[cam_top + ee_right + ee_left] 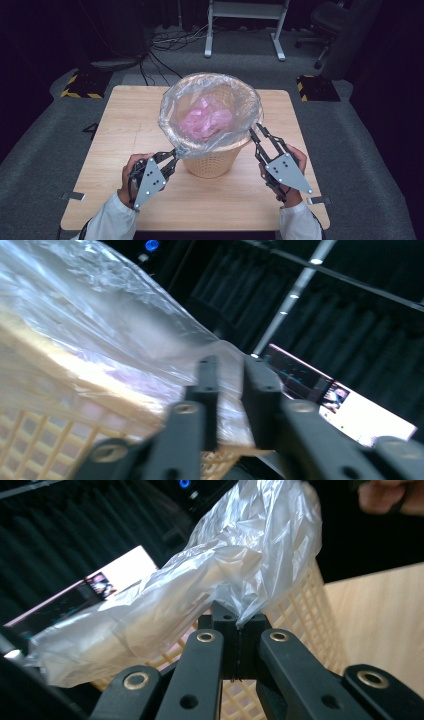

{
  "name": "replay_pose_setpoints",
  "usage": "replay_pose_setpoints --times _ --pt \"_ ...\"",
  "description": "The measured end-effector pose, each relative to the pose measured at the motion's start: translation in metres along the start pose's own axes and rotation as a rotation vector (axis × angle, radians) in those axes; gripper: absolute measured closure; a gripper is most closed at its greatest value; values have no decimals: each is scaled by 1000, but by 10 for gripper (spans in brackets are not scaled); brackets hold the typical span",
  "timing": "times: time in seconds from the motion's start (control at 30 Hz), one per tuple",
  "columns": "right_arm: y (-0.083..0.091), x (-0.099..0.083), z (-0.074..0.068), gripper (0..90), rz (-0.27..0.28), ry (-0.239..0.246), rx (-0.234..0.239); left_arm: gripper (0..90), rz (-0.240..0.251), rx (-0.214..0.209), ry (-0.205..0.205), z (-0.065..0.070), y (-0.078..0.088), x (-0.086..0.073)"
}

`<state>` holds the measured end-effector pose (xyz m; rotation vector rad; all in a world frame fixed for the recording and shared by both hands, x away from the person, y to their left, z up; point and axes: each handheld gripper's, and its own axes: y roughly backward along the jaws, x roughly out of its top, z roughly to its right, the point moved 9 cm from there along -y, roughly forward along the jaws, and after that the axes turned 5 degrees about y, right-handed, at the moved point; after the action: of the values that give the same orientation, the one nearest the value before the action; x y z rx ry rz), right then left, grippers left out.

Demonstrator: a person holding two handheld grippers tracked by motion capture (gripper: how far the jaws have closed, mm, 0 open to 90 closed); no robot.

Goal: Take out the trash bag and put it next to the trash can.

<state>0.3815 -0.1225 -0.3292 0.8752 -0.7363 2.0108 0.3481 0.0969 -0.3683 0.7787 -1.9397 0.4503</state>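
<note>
A cream lattice wastebasket [215,162] stands mid-table, lined with a clear plastic bag [210,90] that holds crumpled pink material [207,117]. My left gripper [175,152] is at the basket's front-left rim. In the left gripper view its tips [237,622] are shut on a fold of the bag [225,570], pulled out from the basket wall [305,610]. My right gripper [257,131] reaches the right rim. In the right gripper view its tips [230,365] stand slightly apart, with the bag's edge [100,315] in the gap and the basket [40,415] just below.
The wooden table [125,115] has bare room around the basket. Beyond it on the grey floor are white desk legs [207,35], cables [170,42], an office chair [327,22] and two yellow-and-black striped blocks [82,85]. A lit screen [345,405] glows off to the side.
</note>
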Motion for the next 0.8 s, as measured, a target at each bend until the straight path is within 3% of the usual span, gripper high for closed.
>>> replay_pose_setpoints --times 0.1,0.2,0.27,0.4,0.5,0.6,0.7,0.8 --pt "9 0 -5 697 16 1 11 896 -14 -10 -40 7 0 1" --pt "22 2 -10 659 61 53 31 895 -7 -15 -22 7 0 1" --pt "26 2 -16 607 56 78 71 896 -7 -18 -18 8 0 2" --pt "26 -4 -30 602 24 149 108 896 -5 -23 -23 10 -1 3" --pt "26 -7 -38 542 22 191 104 896 -1 -29 -12 11 -1 3" --pt "24 -11 -41 511 17 278 38 896 4 -35 -4 11 -1 2" --pt "20 -21 -47 486 2 438 -100 895 5 -39 -2 11 -1 2" --pt "18 -20 -46 494 2 434 -130 895 5 -42 -6 12 -1 2"
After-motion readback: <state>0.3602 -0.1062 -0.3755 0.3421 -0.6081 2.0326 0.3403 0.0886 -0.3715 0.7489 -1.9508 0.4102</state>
